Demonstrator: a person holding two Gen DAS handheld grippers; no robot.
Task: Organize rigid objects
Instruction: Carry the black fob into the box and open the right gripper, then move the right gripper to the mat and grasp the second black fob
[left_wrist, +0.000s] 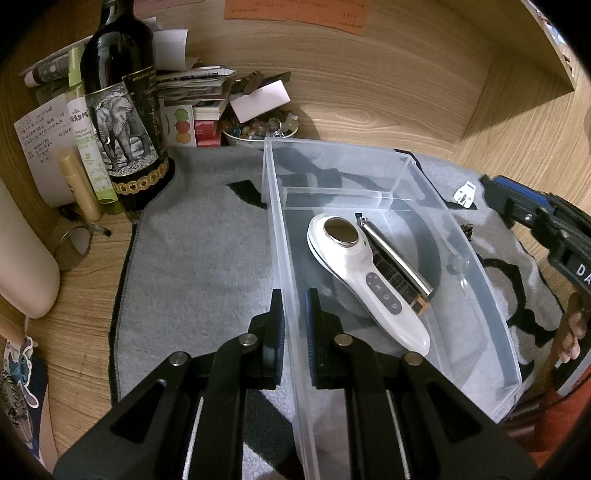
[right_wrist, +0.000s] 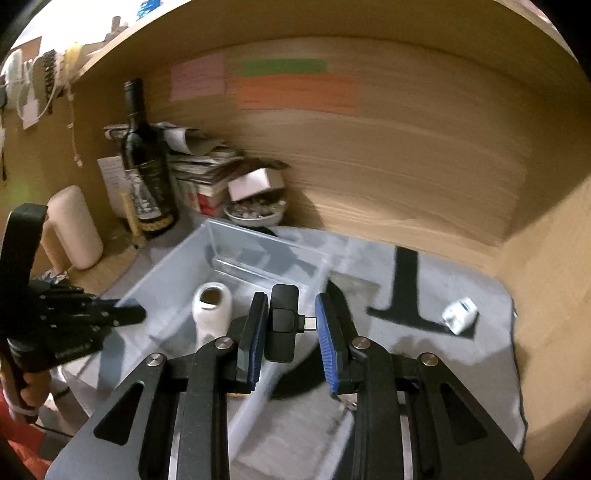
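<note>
Left hand-held gripper (left_wrist: 294, 325) — nearest the lens, fingers narrowly apart and straddling the near-left wall of the clear plastic bin (left_wrist: 284, 236); whether the pads actually pinch the wall cannot be told.

Right hand-held gripper (right_wrist: 290, 325) — fingers partly open, a small black USB-C adapter (right_wrist: 282, 325) between them; its body lies against the left pad, its metal plug points toward the right pad, and contact there is unclear.

Clear plastic bin — stands on a grey mat (left_wrist: 199, 258) on the wooden tabletop (left_wrist: 85, 291); a clear divider crosses its far end.

Contents of bin: a white handheld device (left_wrist: 365, 280) with a round metal head and a button panel, lying diagonally; a silver harmonica (left_wrist: 397, 262) just beside it, roughly parallel.

On the mat, outside the bin: a small white object (right_wrist: 460, 314), well apart to the right, blurred.

Back left corner: a dark wine bottle (left_wrist: 123, 110) with an elephant label, a stack of papers (left_wrist: 192, 86), and a bowl of beads (left_wrist: 258, 127).
</note>
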